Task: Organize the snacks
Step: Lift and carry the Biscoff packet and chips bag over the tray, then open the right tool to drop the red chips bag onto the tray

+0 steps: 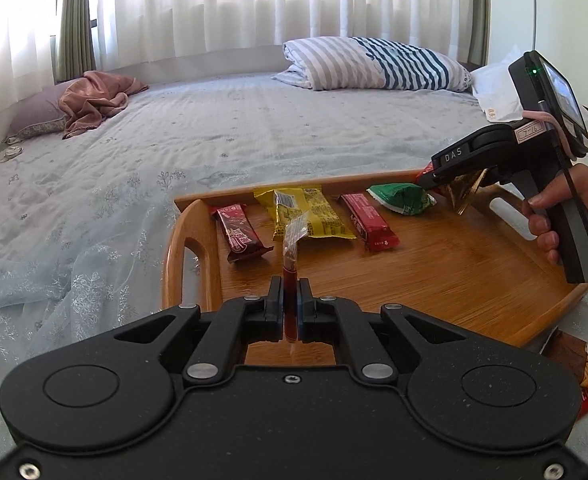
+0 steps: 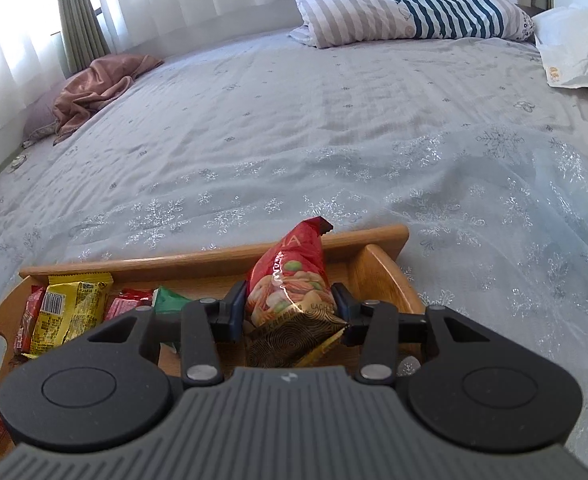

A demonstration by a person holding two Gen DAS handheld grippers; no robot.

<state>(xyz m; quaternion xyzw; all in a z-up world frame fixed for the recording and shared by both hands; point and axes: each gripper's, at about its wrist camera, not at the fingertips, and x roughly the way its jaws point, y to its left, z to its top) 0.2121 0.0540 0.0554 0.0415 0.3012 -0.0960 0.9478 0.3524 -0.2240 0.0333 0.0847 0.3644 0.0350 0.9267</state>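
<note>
We see a rimmed wooden tray resting on the wide quilted bed. Along its far rim, left to right, lie a dark red snack bar, a yellow snack packet, a red snack bar and a green pouch. A striped pillow sits far behind.

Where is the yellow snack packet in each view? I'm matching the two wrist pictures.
Left wrist: yellow snack packet lies upper centre, at the wooden tray's far wall, between two red bars.
Right wrist: yellow snack packet sits at lower left, partly behind the tool.
Shared landmark: striped pillow.
</note>
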